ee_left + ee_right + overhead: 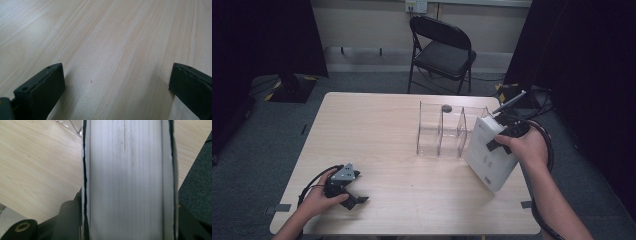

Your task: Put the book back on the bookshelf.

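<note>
A thick white book (pixel 490 152) is tilted over the table's right side, just right of a clear acrylic divider rack (pixel 444 130). My right gripper (pixel 502 139) is shut on the book near its upper end. In the right gripper view the book's page edge (pixel 127 170) runs up between the two black jaws of my right gripper (pixel 130 220). I cannot tell whether the book's lower corner touches the table. My left gripper (pixel 354 199) rests at the table's front left, open. Bare wood lies between the fingers of my left gripper (pixel 117 75).
The light wooden table (pixel 377 130) has the rack at its right-centre, with a small dark object (pixel 446 107) at the rack's far side. A black folding chair (pixel 444 47) stands beyond the table. Dark curtains hang at both sides.
</note>
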`<state>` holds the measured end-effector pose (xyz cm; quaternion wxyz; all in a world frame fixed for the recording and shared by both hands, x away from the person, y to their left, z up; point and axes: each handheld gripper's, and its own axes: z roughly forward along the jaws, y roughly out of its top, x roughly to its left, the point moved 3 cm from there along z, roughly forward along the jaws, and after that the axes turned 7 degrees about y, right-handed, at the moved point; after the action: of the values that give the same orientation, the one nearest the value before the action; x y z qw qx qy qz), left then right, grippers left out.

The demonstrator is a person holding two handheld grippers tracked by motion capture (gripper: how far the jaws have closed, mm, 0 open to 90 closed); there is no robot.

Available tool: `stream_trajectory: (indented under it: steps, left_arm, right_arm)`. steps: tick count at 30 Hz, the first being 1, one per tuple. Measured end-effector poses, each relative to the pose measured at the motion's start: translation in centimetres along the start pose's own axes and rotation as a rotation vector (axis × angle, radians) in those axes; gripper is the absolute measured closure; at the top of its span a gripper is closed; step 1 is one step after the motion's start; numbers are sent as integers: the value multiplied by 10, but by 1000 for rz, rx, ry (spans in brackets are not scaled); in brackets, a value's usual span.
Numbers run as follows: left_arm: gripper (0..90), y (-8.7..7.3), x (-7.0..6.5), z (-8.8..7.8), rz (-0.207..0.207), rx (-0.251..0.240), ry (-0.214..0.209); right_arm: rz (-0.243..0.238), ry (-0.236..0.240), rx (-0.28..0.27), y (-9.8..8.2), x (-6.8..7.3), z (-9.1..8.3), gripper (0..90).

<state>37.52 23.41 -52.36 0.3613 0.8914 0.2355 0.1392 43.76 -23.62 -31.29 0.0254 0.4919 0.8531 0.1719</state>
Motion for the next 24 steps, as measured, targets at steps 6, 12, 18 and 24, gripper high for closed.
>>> stream_trajectory:
  steps: [6,12,18,24]
  left_arm:
    - [0,0,0,0,0,-1,0]
    - [0,0,0,0,0,0,0]
    - [0,0,0,0,0,-1,0]
    - [0,0,0,0,0,-1,-1]
  right_arm:
    - [-6,8,-5,4,-2,0,522]
    - [27,5,5,9,-2,1,522]
    - [33,6,0,13,-8,2,522]
    - [51,-1,-9,17,-13,-2,522]
